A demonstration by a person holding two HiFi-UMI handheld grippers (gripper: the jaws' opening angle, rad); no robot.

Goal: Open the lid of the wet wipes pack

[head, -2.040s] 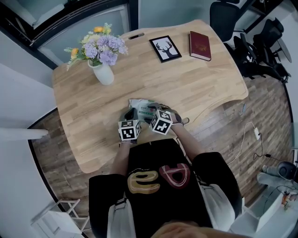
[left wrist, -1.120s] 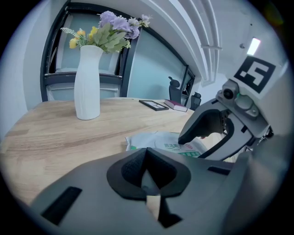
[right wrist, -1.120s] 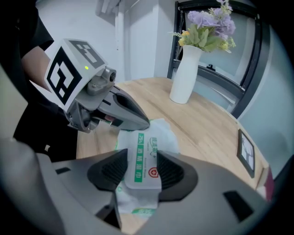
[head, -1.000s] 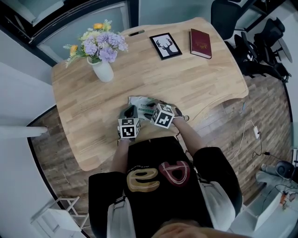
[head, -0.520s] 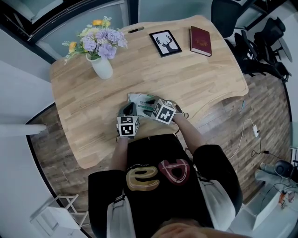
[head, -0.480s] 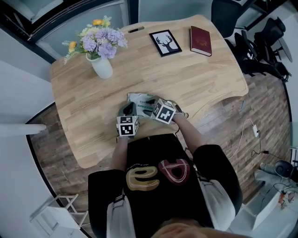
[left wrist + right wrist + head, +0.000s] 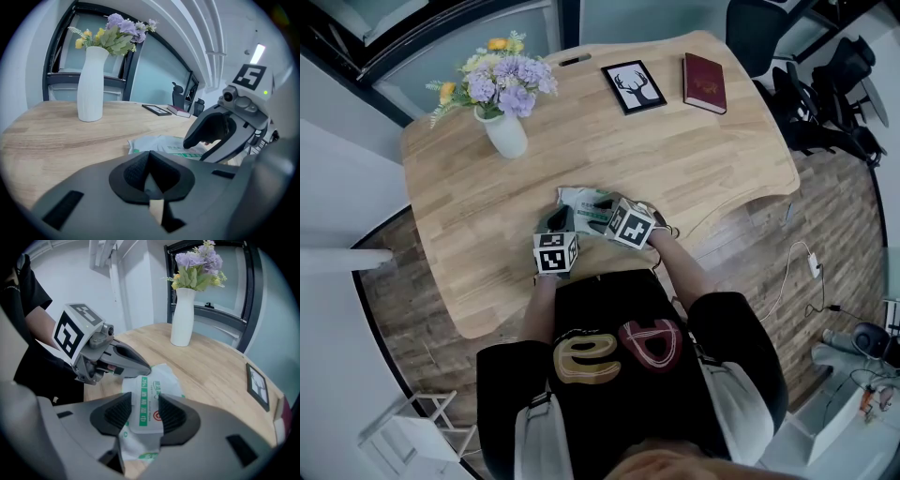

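Observation:
The white-and-green wet wipes pack (image 7: 577,199) lies flat near the table's front edge. My right gripper (image 7: 600,214) points steeply down onto it. In the right gripper view the pack's white lid (image 7: 147,401) with a green stripe fills the gap between the pads of that gripper (image 7: 144,411), and both pads touch its long edges. My left gripper (image 7: 559,221) sits at the pack's near left end. Its jaws (image 7: 149,174) are shut with nothing seen between them, and the pack (image 7: 159,143) lies just beyond. In the right gripper view the left gripper (image 7: 140,366) has its tip at the pack's edge.
A white vase of flowers (image 7: 508,141) stands at the back left of the wooden table (image 7: 675,178). A framed deer picture (image 7: 633,94) and a red book (image 7: 703,86) lie at the back right. Office chairs (image 7: 759,28) stand behind the table.
Both grippers stay at the pack. Since the earliest frame the right gripper has edged slightly further over it.

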